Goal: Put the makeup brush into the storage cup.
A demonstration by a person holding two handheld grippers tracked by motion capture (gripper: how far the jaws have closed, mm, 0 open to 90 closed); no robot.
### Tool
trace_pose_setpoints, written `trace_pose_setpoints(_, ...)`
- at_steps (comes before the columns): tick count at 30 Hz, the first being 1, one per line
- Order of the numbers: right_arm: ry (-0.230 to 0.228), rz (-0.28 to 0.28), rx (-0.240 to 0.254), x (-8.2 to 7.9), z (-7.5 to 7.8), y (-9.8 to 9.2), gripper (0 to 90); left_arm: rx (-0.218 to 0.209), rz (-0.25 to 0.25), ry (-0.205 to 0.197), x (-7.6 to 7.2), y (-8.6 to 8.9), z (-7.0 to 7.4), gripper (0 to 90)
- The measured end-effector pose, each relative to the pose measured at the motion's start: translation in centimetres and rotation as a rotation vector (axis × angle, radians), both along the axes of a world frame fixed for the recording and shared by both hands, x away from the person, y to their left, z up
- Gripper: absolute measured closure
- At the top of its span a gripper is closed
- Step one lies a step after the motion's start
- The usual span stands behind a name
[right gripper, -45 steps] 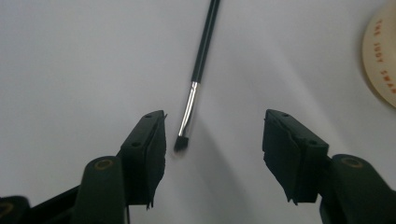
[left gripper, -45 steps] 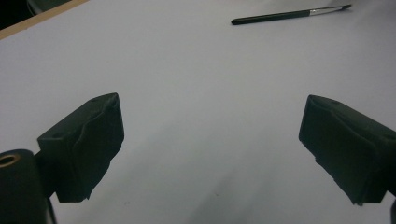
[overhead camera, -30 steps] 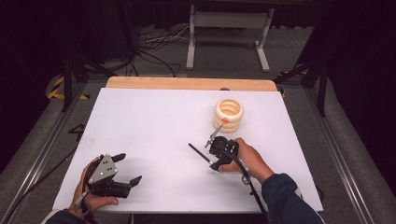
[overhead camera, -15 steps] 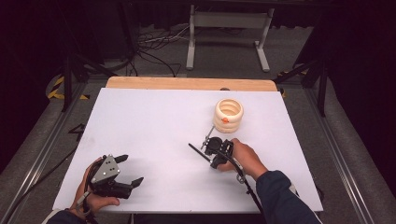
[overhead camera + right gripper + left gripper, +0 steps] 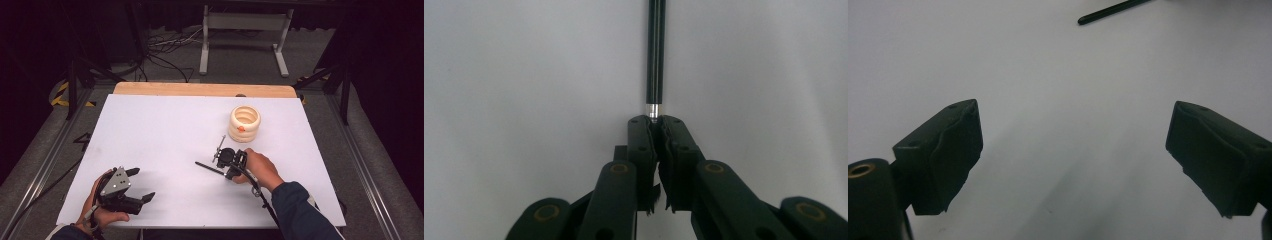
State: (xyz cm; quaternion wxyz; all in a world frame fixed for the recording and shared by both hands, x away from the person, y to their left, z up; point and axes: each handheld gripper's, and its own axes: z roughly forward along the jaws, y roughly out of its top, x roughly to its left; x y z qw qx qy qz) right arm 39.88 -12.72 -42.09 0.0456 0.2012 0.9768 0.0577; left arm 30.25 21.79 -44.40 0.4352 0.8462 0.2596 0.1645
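My left fingers (image 5: 141, 184) stand wide with nothing between them, low over the white worktop (image 5: 165, 135). Ahead of them, well apart, lies the black pen (image 5: 209, 168). My right fingers (image 5: 657, 125) have just been closing and now clamp that pen by its silver-ringed end; its barrel runs straight out from their tips. Beyond them stands a cream ribbed cup (image 5: 244, 123).

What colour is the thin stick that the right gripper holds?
The stick is black, with a small silver band by the jaws; the right gripper view shows it best.
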Motion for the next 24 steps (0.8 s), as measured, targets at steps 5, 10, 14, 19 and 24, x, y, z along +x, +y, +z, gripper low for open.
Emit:
trace_pose_setpoints(5, -0.013, 0.002, 0.047, -0.1, 0.0, -0.7, 84.7, -0.025, -0.042, -0.005, -0.1, -0.2, 0.3, 8.6)
trace_pose_setpoints(10, -0.031, -0.008, 0.077, -0.2, 0.5, -1.4, 84.7, 0.035, -0.036, -0.025, 0.2, -0.8, 0.5, 9.1)
trace_pose_setpoints(14, -0.044, -0.007, 0.092, -0.4, 1.4, -1.9, 84.7, 0.092, -0.047, -0.066, 0.7, -2.2, 1.1, 9.4)
trace_pose_setpoints(19, -0.045, -0.007, 0.114, -0.3, 2.6, -2.1, 84.7, 0.169, -0.075, -0.168, 1.1, -4.7, 1.8, 11.2)
trace_pose_setpoints(24, -0.028, -0.015, 0.13, -0.3, 3.2, -1.8, 84.7, 0.263, -0.108, -0.294, 1.2, -7.6, 2.3, 14.8)
